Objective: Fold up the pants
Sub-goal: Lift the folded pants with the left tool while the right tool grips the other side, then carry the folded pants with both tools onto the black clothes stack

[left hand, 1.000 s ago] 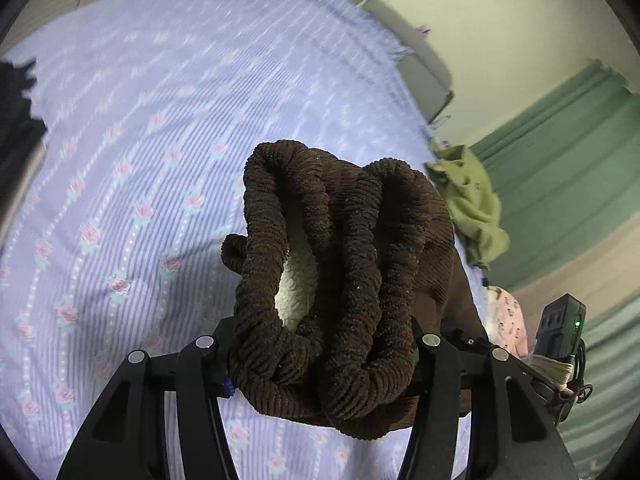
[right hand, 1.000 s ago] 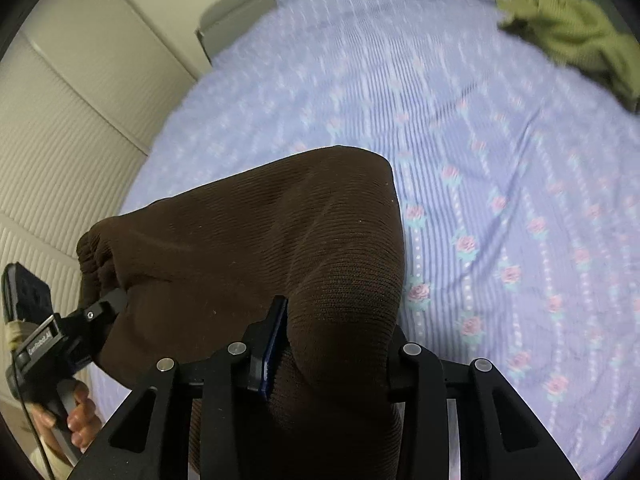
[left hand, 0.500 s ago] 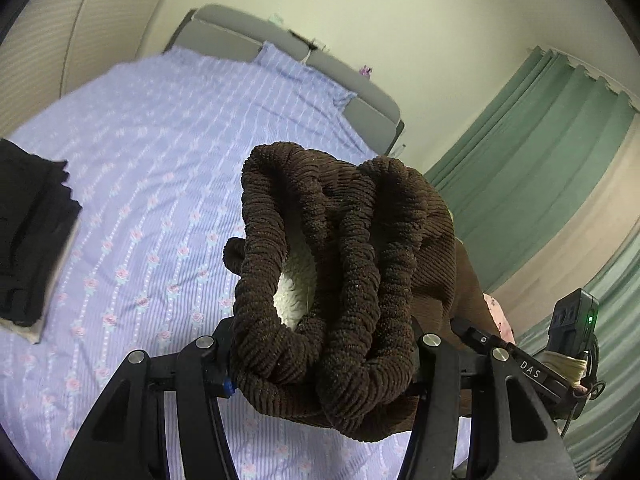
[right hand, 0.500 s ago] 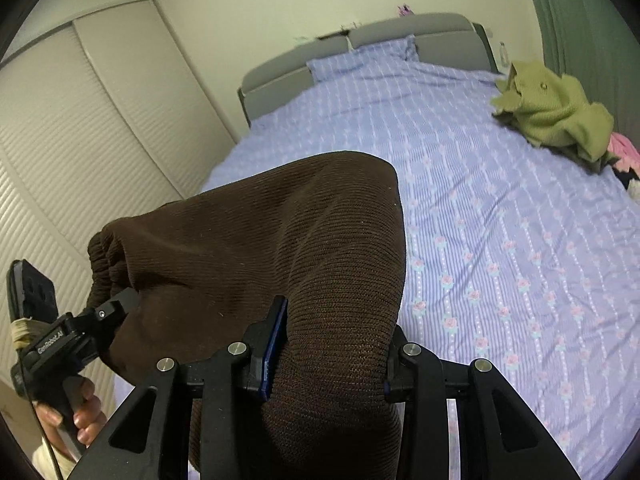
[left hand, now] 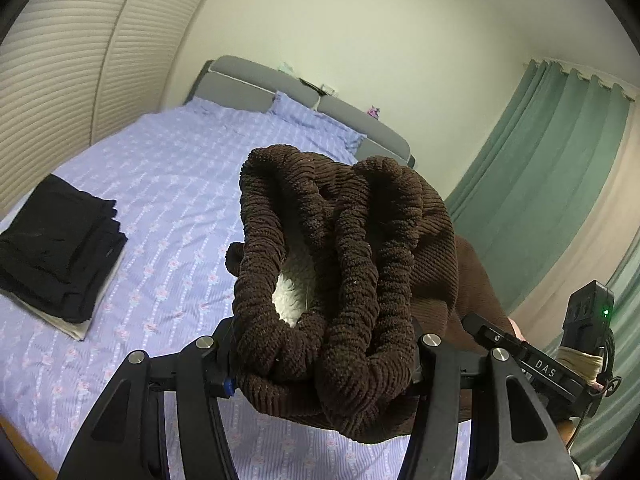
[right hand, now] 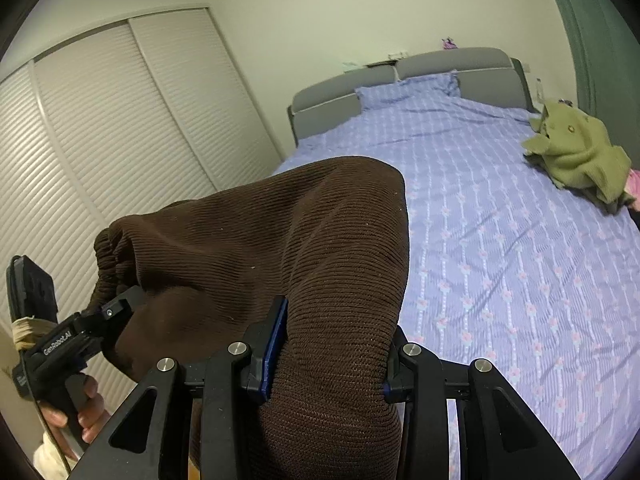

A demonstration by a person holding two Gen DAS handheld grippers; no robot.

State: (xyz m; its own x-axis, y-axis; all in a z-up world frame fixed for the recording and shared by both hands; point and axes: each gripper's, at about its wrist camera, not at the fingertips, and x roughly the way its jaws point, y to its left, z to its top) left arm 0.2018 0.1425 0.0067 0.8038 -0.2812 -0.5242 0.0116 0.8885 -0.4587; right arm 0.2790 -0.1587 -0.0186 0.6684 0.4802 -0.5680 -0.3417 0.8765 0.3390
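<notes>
Left wrist view shows our left claw point(left hand: 324, 344) raised above the bed, its two black fingers point(left hand: 208, 364) clamped on the bunched elastic waistband of the dark brown ribbed corduroy pants point(left hand: 332, 264). The waistband folds stand up in thick rolls between the jaws, and a patch of white fleecy lining shows inside them. The pants hang in the air between our two claws, off the lilac floral-striped bedsheet point(left hand: 172, 184).

At the lower right of that view our right claw point(left hand: 500, 340) reaches in from the side and meets the brown cloth.

From the right wrist view, our right claw point(right hand: 328, 360) is also clenched on the pants point(right hand: 280, 248), the fabric filling the gap between its jaws and rising over them in a smooth hump. Our left hand point(right hand: 76, 420) grips the handle of the left claw point(right hand: 116, 308) at the lower left, with that claw's tip pressed into the gathered waistband.

On the bed, a folded stack of black garments point(left hand: 56, 248) lies near the left edge, resting on a pale folded piece. A crumpled olive-green garment point(right hand: 576, 156) lies near the right edge, with a scrap of pink cloth point(right hand: 632, 184) just beside it. A grey padded headboard point(right hand: 420, 76) stands behind the pillow.
</notes>
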